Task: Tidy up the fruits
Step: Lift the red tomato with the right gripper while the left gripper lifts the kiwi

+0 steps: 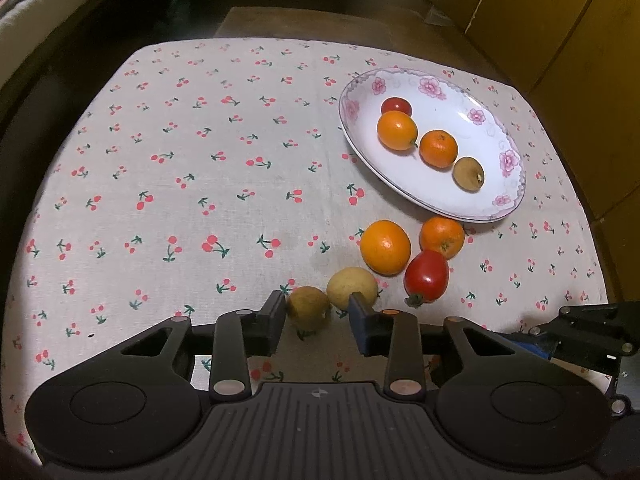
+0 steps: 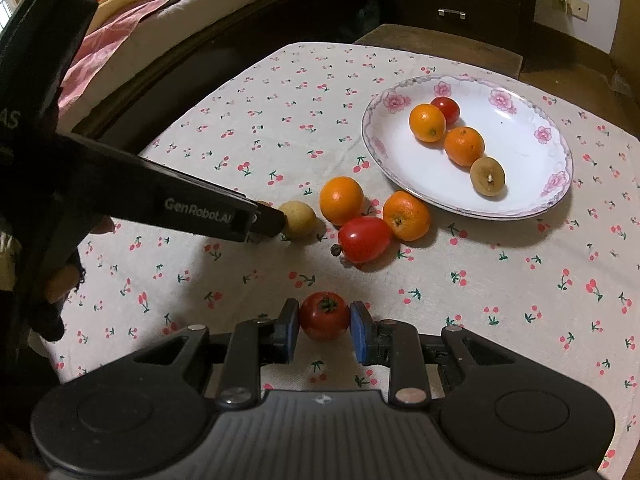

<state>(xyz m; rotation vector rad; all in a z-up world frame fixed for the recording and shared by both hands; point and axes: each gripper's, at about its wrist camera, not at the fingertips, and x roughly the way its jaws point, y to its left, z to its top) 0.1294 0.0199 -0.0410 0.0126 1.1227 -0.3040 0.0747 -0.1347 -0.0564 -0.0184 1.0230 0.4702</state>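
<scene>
Two-handed fruit sorting, pick-up step. The right gripper [image 2: 325,326] has its pads pressed on a small red tomato [image 2: 324,316], near the loose pile. The left gripper [image 1: 318,312] stands narrowed around a brownish longan [image 1: 308,307]; contact on the right-hand pad cannot be told. Four fruits already line the flowered plate [image 2: 520,204]; two oranges, an oblong tomato [image 2: 363,239] and a pale longan [image 2: 298,219] remain on the tablecloth [image 1: 160,200]. Next, probably: lift and carry each fruit to the plate

The left gripper [image 1: 317,312] sits low over the cherry cloth [image 1: 180,184], its black fingers [image 1: 272,316] around a small brown fruit [image 1: 308,307]. Beside it lie a yellow fruit [image 1: 349,291], two oranges and a red tomato [image 1: 426,276]. The flowered plate [image 1: 496,148] holds four more fruits.
</scene>
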